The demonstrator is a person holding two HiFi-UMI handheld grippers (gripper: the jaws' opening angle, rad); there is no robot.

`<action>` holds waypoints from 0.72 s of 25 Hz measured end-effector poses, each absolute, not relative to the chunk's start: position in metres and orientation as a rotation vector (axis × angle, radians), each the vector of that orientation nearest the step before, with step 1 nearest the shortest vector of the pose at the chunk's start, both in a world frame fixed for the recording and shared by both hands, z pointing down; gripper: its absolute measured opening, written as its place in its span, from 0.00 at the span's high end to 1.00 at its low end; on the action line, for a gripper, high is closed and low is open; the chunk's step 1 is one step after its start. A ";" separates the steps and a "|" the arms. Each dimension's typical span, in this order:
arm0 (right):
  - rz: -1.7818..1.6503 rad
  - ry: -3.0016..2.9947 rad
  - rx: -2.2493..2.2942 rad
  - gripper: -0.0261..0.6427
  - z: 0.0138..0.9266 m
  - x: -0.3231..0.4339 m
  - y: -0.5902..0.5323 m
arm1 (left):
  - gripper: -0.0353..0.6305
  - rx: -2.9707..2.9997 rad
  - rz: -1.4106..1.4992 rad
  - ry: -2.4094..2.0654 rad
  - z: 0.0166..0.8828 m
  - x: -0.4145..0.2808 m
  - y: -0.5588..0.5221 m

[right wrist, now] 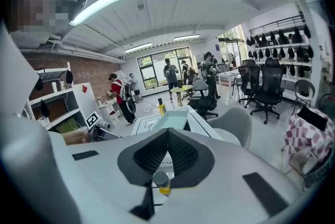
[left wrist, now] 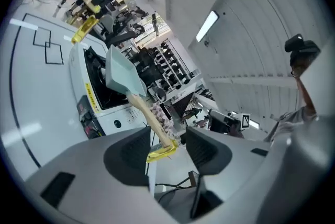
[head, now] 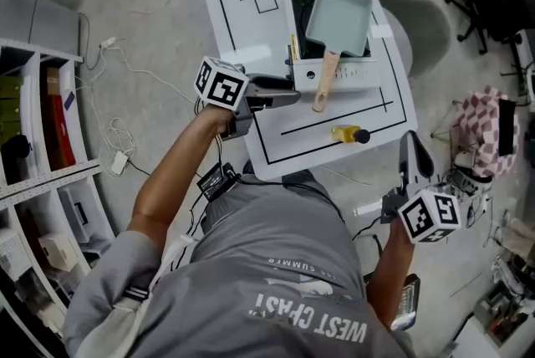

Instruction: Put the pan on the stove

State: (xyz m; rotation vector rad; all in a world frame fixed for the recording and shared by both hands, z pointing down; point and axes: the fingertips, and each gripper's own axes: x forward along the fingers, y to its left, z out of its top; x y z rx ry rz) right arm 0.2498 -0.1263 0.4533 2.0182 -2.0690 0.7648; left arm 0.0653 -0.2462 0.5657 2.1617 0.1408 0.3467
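the pan sat on the stove in the upper middle of the head view, wooden handle pointing down the frame. just left of the handle's tip, the left gripper hovered, jaws released, holding nothing. at lower right, off the table, the right gripper was clenched shut, empty.
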 end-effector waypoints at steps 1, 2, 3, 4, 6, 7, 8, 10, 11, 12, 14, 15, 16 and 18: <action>0.748 -2.073 2.023 0.94 0.449 0.246 -0.126 | 0.66 2.191 0.340 0.128 0.558 0.057 -0.246; 0.731 -2.075 2.028 0.94 0.444 0.243 -0.125 | 0.66 2.219 0.335 0.117 0.549 0.050 -0.245; 0.716 -2.076 2.032 0.94 0.439 0.239 -0.125 | 0.66 2.248 0.331 0.108 0.539 0.043 -0.243; 0.701 -2.075 2.035 0.94 0.434 0.236 -0.124 | 0.66 2.279 0.327 0.099 0.530 0.036 -0.241; 0.672 -2.079 2.039 0.94 0.424 0.228 -0.121 | 0.67 2.342 0.318 0.080 0.510 0.023 -0.237; 0.658 -2.083 2.041 0.95 0.419 0.224 -0.120 | 0.67 2.373 0.313 0.073 0.500 0.017 -0.234; 0.643 -2.087 2.044 0.95 0.415 0.220 -0.119 | 0.68 2.406 0.308 0.067 0.490 0.012 -0.231; 0.610 -2.096 2.052 0.95 0.406 0.211 -0.116 | 0.70 2.478 0.296 0.054 0.470 0.001 -0.225; 0.592 -2.101 2.056 0.95 0.402 0.206 -0.115 | 0.72 2.518 0.288 0.045 0.460 -0.004 -0.223; 0.575 -2.106 2.059 0.95 0.398 0.201 -0.113 | 0.74 2.558 0.278 0.033 0.451 -0.010 -0.220; 0.546 -2.115 2.063 0.95 0.391 0.192 -0.109 | 0.78 2.634 0.250 0.005 0.432 -0.022 -0.215; 0.534 -2.118 2.065 0.95 0.388 0.187 -0.107 | 0.81 2.669 0.234 -0.010 0.423 -0.028 -0.213; 0.522 -2.120 2.067 0.95 0.385 0.183 -0.105 | 0.83 2.704 0.216 -0.025 0.414 -0.034 -0.212; 0.495 -2.114 2.068 0.95 0.380 0.177 -0.100 | 0.90 2.772 0.184 -0.064 0.397 -0.045 -0.208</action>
